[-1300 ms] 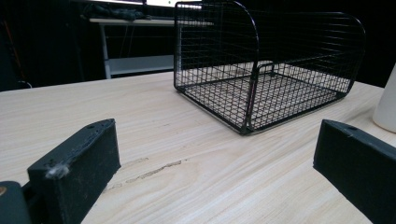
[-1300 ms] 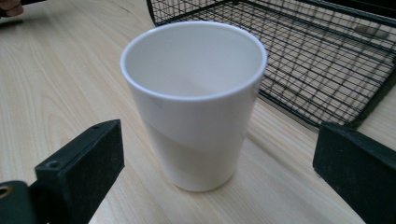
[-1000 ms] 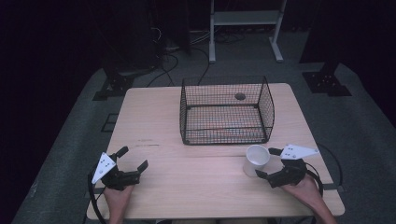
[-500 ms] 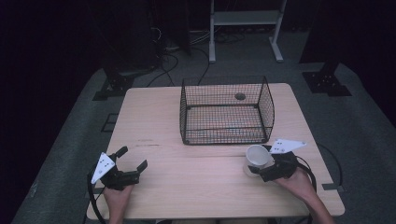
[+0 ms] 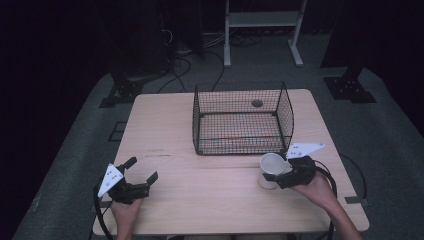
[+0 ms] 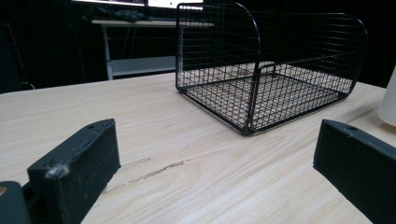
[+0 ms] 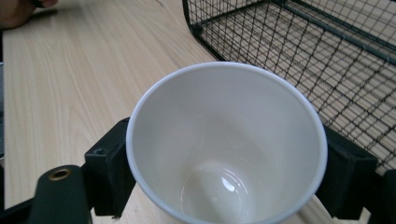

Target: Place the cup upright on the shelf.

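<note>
A white cup (image 5: pixel 271 165) stands on the wooden table (image 5: pixel 210 200) just in front of the black wire basket (image 5: pixel 285 112). My right gripper (image 5: pixel 274 174) has a jaw pressed against each side of the cup. In the right gripper view I look down into the empty cup (image 7: pixel 224 140), which is held between the two black jaws of the right gripper (image 7: pixel 229 161). My left gripper (image 5: pixel 143 169) rests at the table's front left, open and holding nothing. In its own view the left gripper (image 6: pixel 215 158) shows wide-apart jaws, with the basket (image 6: pixel 261 70) ahead.
The basket is empty and sits at the middle back of the table, its near right corner close to the cup; its mesh (image 7: pixel 327 46) shows close behind the cup in the right gripper view. Dark stands and cables lie on the floor behind.
My right gripper has moved left from beside the cup and shut on it; the cup now leans slightly. The left gripper has not moved.
</note>
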The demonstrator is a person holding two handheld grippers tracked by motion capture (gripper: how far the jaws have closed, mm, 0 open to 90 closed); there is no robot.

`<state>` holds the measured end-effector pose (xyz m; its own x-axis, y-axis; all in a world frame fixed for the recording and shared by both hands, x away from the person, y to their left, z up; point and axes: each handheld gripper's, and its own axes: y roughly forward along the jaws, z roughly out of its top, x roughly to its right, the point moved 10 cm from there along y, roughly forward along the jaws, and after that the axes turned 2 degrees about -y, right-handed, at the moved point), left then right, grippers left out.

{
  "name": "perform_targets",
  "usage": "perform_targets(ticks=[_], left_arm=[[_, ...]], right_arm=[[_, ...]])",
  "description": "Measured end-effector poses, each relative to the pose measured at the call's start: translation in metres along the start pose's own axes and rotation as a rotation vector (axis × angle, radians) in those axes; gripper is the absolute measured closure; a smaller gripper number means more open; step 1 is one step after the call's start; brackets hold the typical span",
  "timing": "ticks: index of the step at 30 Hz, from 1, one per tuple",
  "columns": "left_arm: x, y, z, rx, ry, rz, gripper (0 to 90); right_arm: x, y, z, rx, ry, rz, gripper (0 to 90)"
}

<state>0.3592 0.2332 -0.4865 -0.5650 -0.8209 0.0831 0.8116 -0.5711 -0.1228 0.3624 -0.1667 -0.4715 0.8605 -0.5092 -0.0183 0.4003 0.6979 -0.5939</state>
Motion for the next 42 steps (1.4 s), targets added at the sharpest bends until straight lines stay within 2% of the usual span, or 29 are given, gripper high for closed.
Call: perform_targets(ticks=[2, 13, 22, 28, 33, 42], left_arm=[[0.0, 0.0, 0.0, 0.0, -0.001, 0.0, 0.0], [0.001, 0.0, 0.0, 0.002, 0.001, -0.003, 0.0], [0.001, 0.0, 0.0, 0.003, 0.0, -0.004, 0.0], [0.001, 0.0, 0.0, 0.004, -0.002, -0.004, 0.0], [0.001, 0.0, 0.0, 0.004, -0.002, -0.006, 0.0], [0.0, 0.0, 0.001, 0.005, 0.0, -0.004, 0.0]], right_arm=[[0.001, -0.001, 0.006, -0.002, -0.012, -0.001, 19.1], [-0.001, 0.0, 0.04, 0.019, -0.032, 0.077, 19.2], [0.004, -0.003, 0.062, 0.044, -0.026, 0.115, 19.1], [0.011, -0.004, 0.079, 0.045, -0.039, 0.12, 19.1], [0.017, -0.006, 0.101, 0.064, -0.06, 0.121, 19.2], [0.025, 0.0, 0.121, 0.063, -0.076, 0.12, 19.1]])
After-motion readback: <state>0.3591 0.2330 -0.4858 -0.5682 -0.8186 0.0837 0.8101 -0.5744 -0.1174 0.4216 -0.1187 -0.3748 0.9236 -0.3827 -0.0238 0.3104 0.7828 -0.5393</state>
